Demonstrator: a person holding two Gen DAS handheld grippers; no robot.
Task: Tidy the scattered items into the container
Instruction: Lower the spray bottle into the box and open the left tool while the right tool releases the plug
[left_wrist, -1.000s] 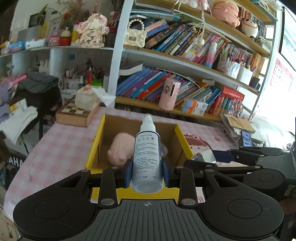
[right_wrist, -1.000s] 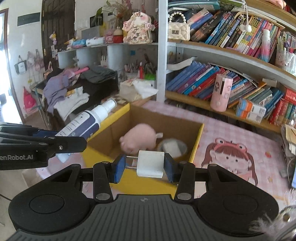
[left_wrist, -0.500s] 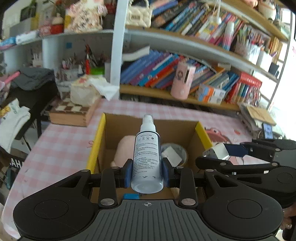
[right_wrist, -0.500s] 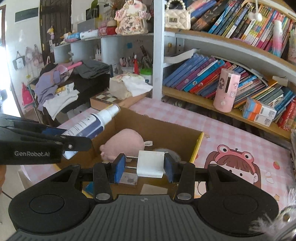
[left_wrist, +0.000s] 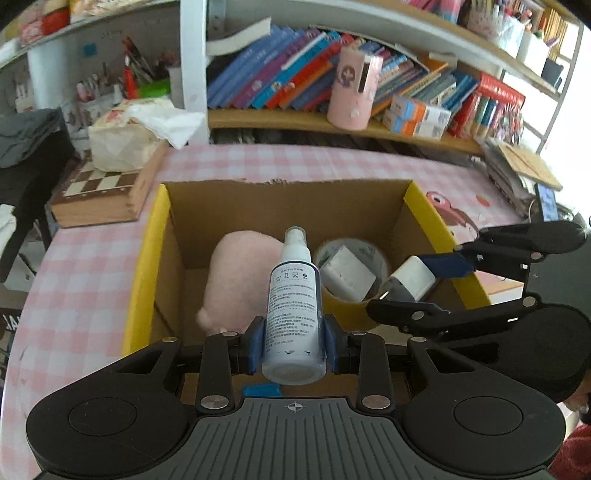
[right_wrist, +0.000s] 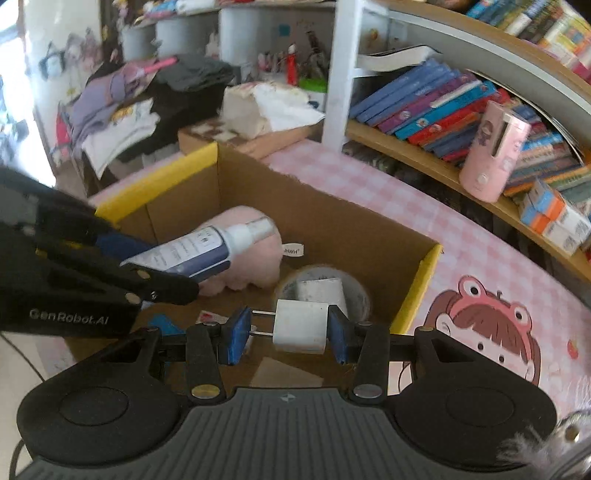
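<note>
An open cardboard box (left_wrist: 147, 258) with yellow flaps sits on the pink checked table; it also shows in the right wrist view (right_wrist: 369, 229). Inside lie a pink plush pig (left_wrist: 236, 273), a tape roll (left_wrist: 373, 251) with a white block (left_wrist: 345, 271) in it. My left gripper (left_wrist: 293, 343) is shut on a white and blue spray bottle (left_wrist: 293, 302), held over the box. My right gripper (right_wrist: 288, 328) is shut on a white plug adapter (right_wrist: 301, 325), also over the box, above the tape roll (right_wrist: 354, 288).
A chessboard box (left_wrist: 99, 192) with a tissue pack stands left of the box. A bookshelf (left_wrist: 332, 122) with a pink cylinder (left_wrist: 354, 88) runs behind the table. A cartoon girl picture (right_wrist: 487, 325) is on the table at the right. Clothes are piled at far left.
Both grippers have moved forward and down over the box, tilting toward its inside. Each still holds its item.
</note>
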